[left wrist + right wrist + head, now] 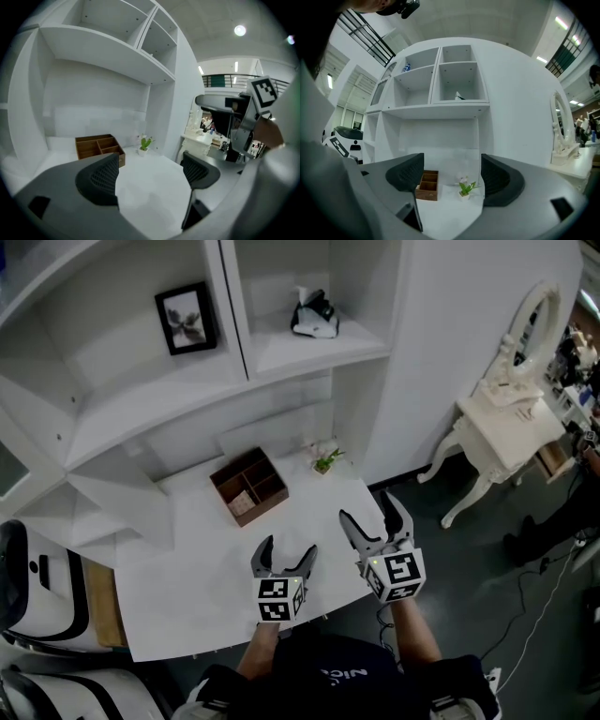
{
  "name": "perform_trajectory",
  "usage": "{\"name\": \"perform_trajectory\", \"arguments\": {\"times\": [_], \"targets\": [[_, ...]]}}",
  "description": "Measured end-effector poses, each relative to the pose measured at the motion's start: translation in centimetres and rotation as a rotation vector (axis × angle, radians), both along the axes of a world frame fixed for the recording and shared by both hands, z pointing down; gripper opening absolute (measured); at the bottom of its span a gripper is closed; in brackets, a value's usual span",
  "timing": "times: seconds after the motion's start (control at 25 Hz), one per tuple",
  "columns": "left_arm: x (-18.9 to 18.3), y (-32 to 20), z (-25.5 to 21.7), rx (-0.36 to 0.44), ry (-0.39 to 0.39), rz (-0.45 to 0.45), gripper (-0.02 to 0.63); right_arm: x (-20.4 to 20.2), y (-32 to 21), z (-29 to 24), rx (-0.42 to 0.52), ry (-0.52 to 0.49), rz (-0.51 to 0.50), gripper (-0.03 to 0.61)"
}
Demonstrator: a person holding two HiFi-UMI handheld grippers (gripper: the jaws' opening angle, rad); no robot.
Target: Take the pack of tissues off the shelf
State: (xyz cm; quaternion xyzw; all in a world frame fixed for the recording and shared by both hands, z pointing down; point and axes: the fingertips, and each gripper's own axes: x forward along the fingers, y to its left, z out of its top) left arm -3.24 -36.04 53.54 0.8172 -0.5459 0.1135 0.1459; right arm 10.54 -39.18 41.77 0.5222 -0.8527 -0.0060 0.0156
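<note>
The tissue pack (314,318) is sitting on the upper right shelf (319,351), a framed picture (186,319) leftward. A wooden box (249,486) and plant (326,461) are standing on the table (187,559). The left claw (287,547) and right claw (367,506) are hovering spread, empty.

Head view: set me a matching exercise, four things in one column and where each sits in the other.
Things:
1. tissue pack
2. picture frame
3. wooden box
4. plant

Places:
A. desk, back right corner
B. shelf, left bay
C. shelf, right bay
D. desk, centre back

Pairs: 1-C, 2-B, 3-D, 4-A
</note>
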Motion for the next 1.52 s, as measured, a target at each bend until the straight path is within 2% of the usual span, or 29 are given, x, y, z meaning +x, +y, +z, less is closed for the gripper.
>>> {"name": "perform_trajectory", "arguments": {"times": [0.12,0.56,0.88,1.28,1.52], "targets": [[-1.0,-1.0,-0.4,-0.017,-0.054,-0.025,0.423,-0.7,-1.3,-2.3,0.050,0.014,-0.011,0.373],[-1.9,-2.9,-1.8,-0.094,0.017,0.043,0.423,-2.4,-6.3,-13.4,0.258,0.040,0.008,0.364],[-2.8,-3.6,-2.6,-0.092,0.024,0.043,0.423,-4.6,-8.7,-20.9,0.396,0.100,-0.048,0.333],[-3.9,-4.8,-3.3,-0.097,0.031,0.015,0.423,-7.8,-13.1,-26.3,0.435,0.209,-0.092,0.328],[-3.9,-4.6,-3.5,-0.093,0.046,0.006,0.422,-9.4,-16.9,-27.3,0.397,0.320,-0.084,0.328]]}}
